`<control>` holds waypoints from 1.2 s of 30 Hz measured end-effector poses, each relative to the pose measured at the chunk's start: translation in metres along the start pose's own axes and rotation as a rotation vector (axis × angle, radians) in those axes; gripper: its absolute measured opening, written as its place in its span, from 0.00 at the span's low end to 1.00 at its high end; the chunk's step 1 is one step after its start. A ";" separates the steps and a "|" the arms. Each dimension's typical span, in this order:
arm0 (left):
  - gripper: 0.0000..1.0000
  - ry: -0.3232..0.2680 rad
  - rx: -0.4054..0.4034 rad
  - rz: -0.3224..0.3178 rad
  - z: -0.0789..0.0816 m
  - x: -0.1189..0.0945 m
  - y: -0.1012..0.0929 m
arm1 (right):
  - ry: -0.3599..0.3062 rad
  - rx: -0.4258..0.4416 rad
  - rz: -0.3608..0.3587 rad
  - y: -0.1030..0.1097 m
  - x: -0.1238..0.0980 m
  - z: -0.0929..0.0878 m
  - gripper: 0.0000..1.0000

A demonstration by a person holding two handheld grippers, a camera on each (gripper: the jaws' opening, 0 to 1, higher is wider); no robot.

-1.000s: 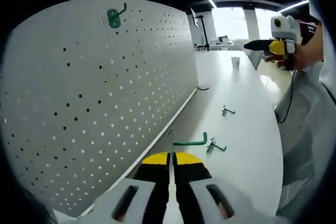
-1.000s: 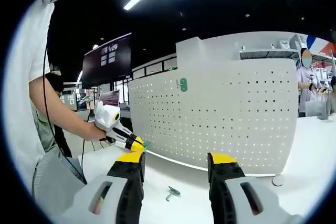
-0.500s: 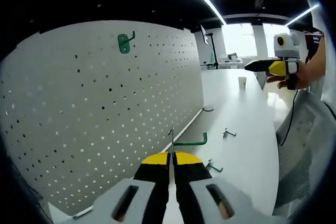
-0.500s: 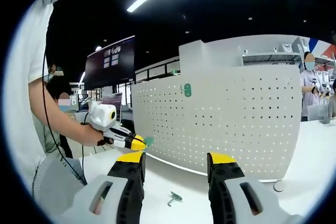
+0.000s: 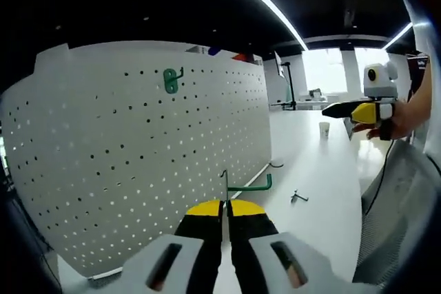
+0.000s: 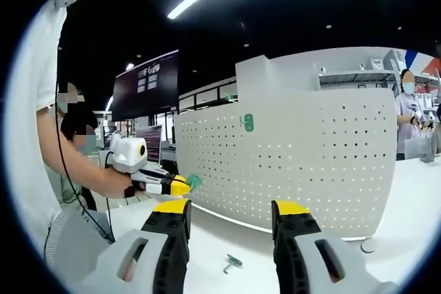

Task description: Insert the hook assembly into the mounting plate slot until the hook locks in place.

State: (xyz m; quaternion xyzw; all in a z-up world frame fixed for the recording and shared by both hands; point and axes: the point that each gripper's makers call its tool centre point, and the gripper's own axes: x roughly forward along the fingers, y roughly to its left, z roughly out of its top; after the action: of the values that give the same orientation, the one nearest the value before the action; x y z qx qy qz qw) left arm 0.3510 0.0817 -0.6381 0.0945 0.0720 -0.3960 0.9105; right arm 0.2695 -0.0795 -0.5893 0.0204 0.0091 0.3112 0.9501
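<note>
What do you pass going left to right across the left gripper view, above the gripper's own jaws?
Green hook on the pegboard → held green hook → loose hook on the table → white cup → right gripper.

the pegboard [image 5: 138, 163] at left of the left gripper view is white, dotted with rows of small dark holes. a green hook [image 5: 170, 80] sits at its upper centre. the held hook [image 5: 248, 185] is green too. both grippers' jaw tips are yellow over black. the table [image 5: 324, 170] is white.
</note>
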 end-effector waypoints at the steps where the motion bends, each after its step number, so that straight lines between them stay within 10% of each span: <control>1: 0.02 -0.006 -0.005 0.003 0.002 -0.001 -0.001 | -0.001 0.000 0.003 0.001 0.000 0.000 0.45; 36: 0.02 -0.178 -0.052 0.069 0.049 -0.018 -0.015 | -0.060 0.114 0.031 0.013 -0.004 0.007 0.42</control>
State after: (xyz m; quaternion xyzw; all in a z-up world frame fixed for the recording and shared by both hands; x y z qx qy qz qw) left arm 0.3304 0.0729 -0.5891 0.0376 -0.0024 -0.3694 0.9285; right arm 0.2588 -0.0712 -0.5817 0.0841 -0.0022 0.3242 0.9422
